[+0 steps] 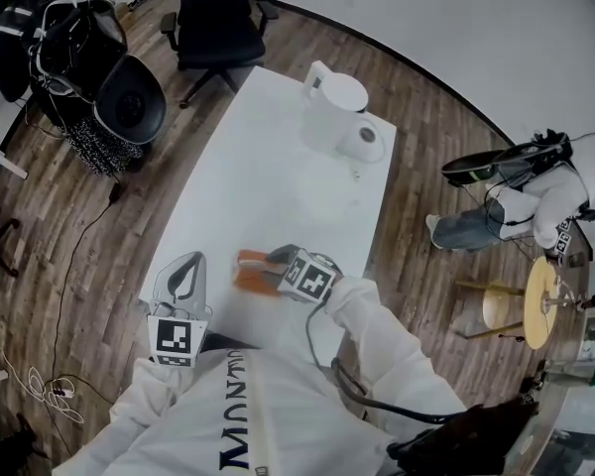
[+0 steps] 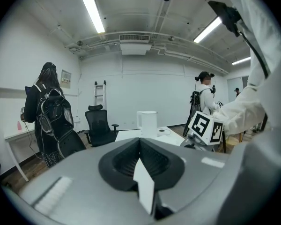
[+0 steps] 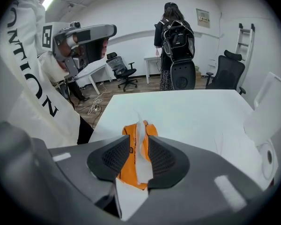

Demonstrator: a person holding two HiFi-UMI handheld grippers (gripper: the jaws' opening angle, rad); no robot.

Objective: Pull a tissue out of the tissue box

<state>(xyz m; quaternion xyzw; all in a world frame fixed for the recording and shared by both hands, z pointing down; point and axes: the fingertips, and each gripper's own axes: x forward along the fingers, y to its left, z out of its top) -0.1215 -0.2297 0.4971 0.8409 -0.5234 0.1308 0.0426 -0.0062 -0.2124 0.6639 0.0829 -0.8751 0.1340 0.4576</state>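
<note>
An orange tissue box lies near the front edge of the white table. My right gripper reaches down over it from the right. In the right gripper view the box shows in the gap between the jaws, and a white tissue stands up out of it. The right gripper is open, its pads on either side of the tissue without pinching it. My left gripper hovers at the table's front left corner, away from the box. In its own view the left gripper is shut and holds nothing.
A white kettle and its round base stand at the table's far end. A black office chair is behind the table. A person sits at the right beside a wooden stool. Bags and cables lie at the left.
</note>
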